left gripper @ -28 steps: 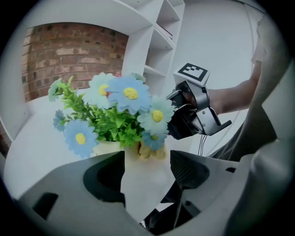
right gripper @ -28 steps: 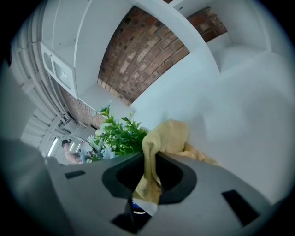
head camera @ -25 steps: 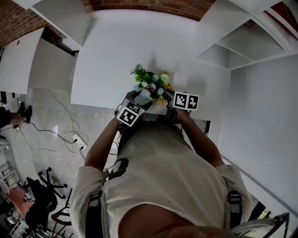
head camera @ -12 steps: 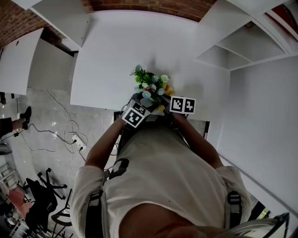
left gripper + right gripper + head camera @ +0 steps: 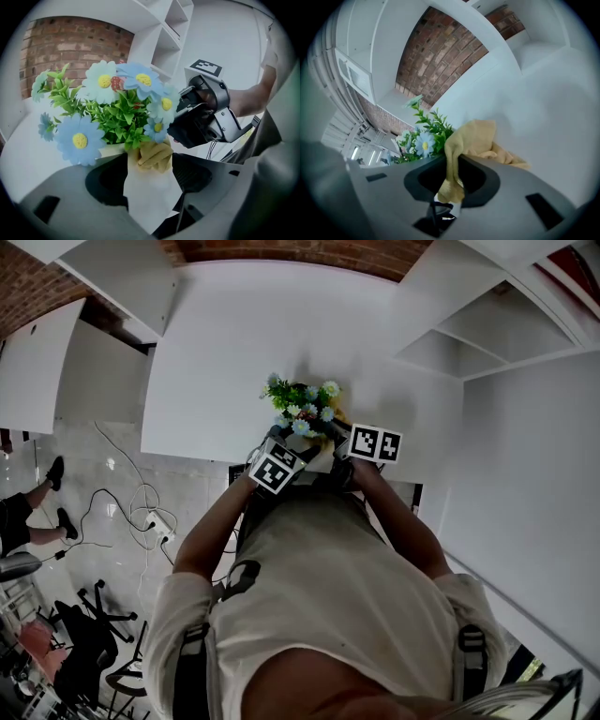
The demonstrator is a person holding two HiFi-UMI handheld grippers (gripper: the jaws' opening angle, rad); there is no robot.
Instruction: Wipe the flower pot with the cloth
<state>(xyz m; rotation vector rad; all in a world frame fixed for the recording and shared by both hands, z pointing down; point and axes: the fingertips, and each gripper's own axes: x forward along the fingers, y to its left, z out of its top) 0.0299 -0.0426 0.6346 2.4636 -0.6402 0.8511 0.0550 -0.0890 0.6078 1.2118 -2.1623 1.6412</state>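
Flower pot [image 5: 152, 197], smooth white, in left claw [image 5: 149, 171]; crumpled yellow cloth [image 5: 476, 136] in right claw [image 5: 452, 177].

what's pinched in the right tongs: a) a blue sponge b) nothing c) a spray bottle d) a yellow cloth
d: the right gripper view shows a yellow cloth hanging pinched between the right tongs, while the left tongs clamp the white flower pot.
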